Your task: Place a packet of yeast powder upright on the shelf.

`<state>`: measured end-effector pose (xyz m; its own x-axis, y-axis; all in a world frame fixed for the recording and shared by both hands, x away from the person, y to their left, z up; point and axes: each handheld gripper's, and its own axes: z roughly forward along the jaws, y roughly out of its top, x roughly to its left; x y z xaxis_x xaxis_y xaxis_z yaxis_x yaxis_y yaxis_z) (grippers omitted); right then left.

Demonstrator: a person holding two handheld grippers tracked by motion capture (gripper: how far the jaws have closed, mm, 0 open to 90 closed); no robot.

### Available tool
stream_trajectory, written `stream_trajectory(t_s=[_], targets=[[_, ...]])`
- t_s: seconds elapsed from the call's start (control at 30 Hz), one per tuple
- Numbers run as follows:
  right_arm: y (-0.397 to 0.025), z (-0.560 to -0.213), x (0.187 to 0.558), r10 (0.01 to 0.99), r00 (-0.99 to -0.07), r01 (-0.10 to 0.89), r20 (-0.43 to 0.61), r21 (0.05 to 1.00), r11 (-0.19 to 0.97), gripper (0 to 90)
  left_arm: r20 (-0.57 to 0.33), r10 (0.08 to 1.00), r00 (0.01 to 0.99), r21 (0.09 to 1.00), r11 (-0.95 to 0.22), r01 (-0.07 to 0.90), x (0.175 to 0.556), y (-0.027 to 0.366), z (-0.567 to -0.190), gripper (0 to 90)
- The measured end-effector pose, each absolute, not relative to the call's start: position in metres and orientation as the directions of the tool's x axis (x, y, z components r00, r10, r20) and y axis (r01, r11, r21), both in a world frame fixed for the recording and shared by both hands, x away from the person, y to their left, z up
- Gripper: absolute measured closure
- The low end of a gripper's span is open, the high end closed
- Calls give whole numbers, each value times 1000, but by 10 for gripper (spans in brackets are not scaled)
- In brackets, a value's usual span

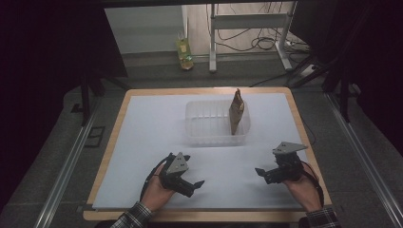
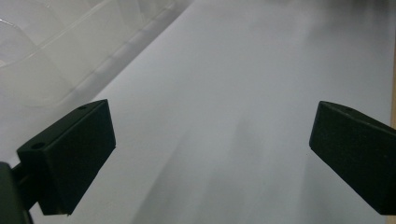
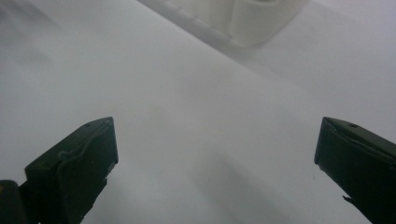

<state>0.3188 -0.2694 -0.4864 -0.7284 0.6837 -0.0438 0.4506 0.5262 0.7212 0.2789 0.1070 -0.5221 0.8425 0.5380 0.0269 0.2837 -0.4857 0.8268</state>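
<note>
The right gripper (image 3: pixel 217 163) with its two black fingers (image 3: pixel 74 172) spread wide apart, nothing between them, above a plain white tabletop (image 3: pixel 187 116). Near the upper edge, well beyond the fingers, lies the corner of a translucent plastic container (image 3: pixel 252 21), slightly blurred.

A yellow-green bottle (image 1: pixel 184 53) stands on the floor beyond the tabletop (image 1: pixel 114 128), near white frame legs (image 1: pixel 212 42) and cables (image 1: pixel 247 43).

Both tongs, left (image 1: pixel 197 184) and right (image 1: pixel 261 172), gape wide, held low.
</note>
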Motion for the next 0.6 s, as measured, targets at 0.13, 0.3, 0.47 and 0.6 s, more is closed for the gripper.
stream_trajectory(t_s=[0.13,0.3,0.47,0.6], targets=[[-275,-491,314,685,-727,454,-46,717,530,0,28,536,844,825,-489,283,279,107,-523,4],[-280,-498,309,683,-728,461,-54,700,546,0,26,536,844,821,-493,287,279,107,-523,4],[-286,-505,305,688,-724,485,-47,675,556,0,28,536,844,820,-494,288,279,107,-523,4],[-290,-506,306,698,-714,496,-45,671,551,0,23,537,843,823,-489,289,280,107,-523,4]])
